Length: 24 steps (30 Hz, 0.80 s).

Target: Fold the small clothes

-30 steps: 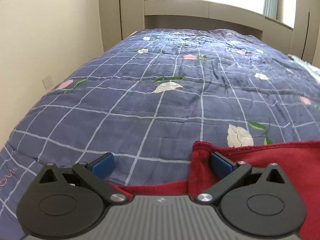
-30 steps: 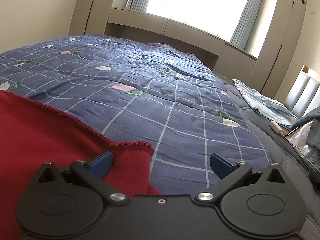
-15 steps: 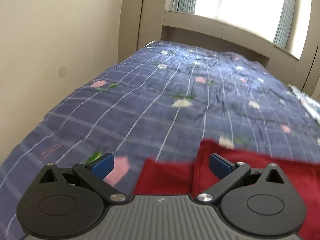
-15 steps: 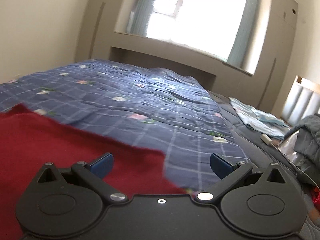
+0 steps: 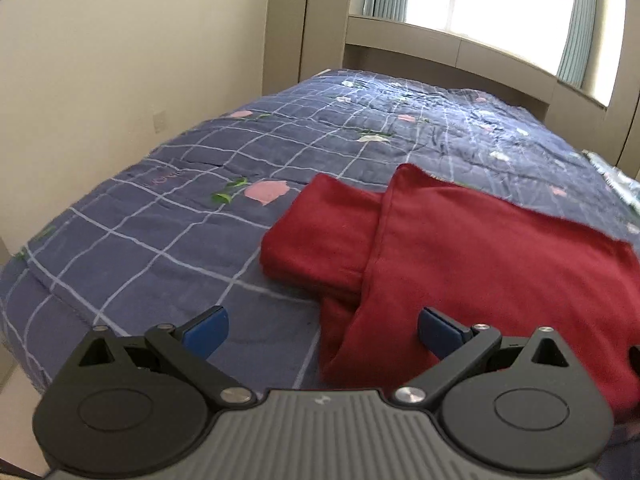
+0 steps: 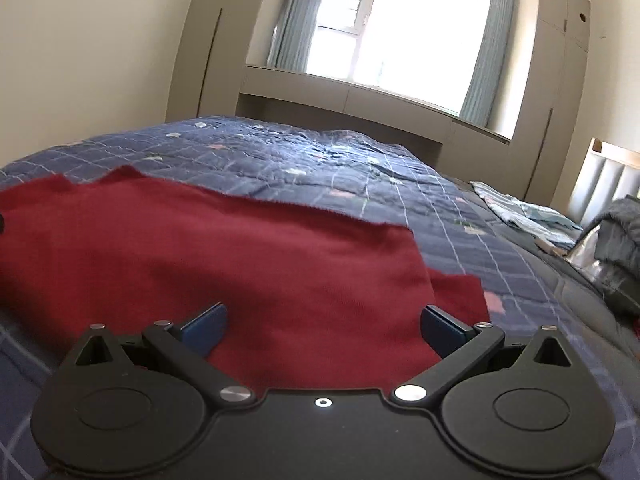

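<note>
A dark red garment (image 5: 480,248) lies folded over on the blue checked bedspread (image 5: 168,240), with a sleeve (image 5: 320,232) sticking out to the left under the top layer. My left gripper (image 5: 322,330) is open and empty, raised above the garment's near left corner. In the right wrist view the same red garment (image 6: 240,256) spreads across the bed. My right gripper (image 6: 324,326) is open and empty above its near edge.
The bed's left edge runs along a cream wall (image 5: 120,60). A window with a ledge (image 6: 400,28) stands beyond the bed. A light blue cloth (image 6: 520,212) and a grey pile (image 6: 616,240) lie at the right side.
Both grippers have pulled back and risen from the garment's folded edge. More of the red garment and the room now shows in both views.
</note>
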Each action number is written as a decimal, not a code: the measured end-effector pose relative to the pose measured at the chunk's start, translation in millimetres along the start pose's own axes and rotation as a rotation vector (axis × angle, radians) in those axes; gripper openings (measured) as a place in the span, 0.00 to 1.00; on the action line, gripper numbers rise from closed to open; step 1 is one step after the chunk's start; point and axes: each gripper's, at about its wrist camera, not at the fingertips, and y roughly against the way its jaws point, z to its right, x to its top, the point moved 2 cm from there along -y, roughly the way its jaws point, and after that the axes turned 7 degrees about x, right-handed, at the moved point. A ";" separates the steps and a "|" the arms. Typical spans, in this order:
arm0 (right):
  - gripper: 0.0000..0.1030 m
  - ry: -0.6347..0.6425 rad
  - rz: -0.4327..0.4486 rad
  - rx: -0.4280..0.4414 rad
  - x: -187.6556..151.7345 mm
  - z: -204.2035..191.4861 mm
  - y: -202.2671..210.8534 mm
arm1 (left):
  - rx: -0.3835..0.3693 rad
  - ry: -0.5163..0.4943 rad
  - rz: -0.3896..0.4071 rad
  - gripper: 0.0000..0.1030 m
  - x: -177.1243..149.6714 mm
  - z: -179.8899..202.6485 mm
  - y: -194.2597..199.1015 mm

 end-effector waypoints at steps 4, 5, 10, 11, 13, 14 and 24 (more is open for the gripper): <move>0.99 -0.071 0.034 0.009 -9.7 6.2 0.3 | -0.008 0.011 -0.012 1.00 -5.1 -1.0 -3.6; 0.99 -0.084 0.042 0.013 -11.5 7.3 0.9 | -0.016 0.026 -0.018 1.00 -6.6 -2.3 -5.2; 0.99 -0.098 0.074 0.000 -17.5 7.0 6.8 | -0.040 0.061 -0.024 1.00 -14.6 -6.5 -11.5; 0.99 -0.090 0.082 -0.009 -18.3 5.4 7.8 | -0.041 0.060 -0.020 1.00 -15.9 -6.2 -11.8; 0.99 -0.067 0.092 -0.030 -18.9 2.1 8.6 | -0.043 0.055 -0.010 1.00 -18.2 -5.8 -12.1; 0.99 -0.056 0.096 -0.039 -18.5 0.2 8.7 | -0.045 0.051 -0.004 1.00 -19.1 -5.8 -12.2; 0.99 0.025 0.130 -0.111 -20.8 -11.2 10.7 | -0.067 0.034 0.038 1.00 -27.0 -6.9 -11.7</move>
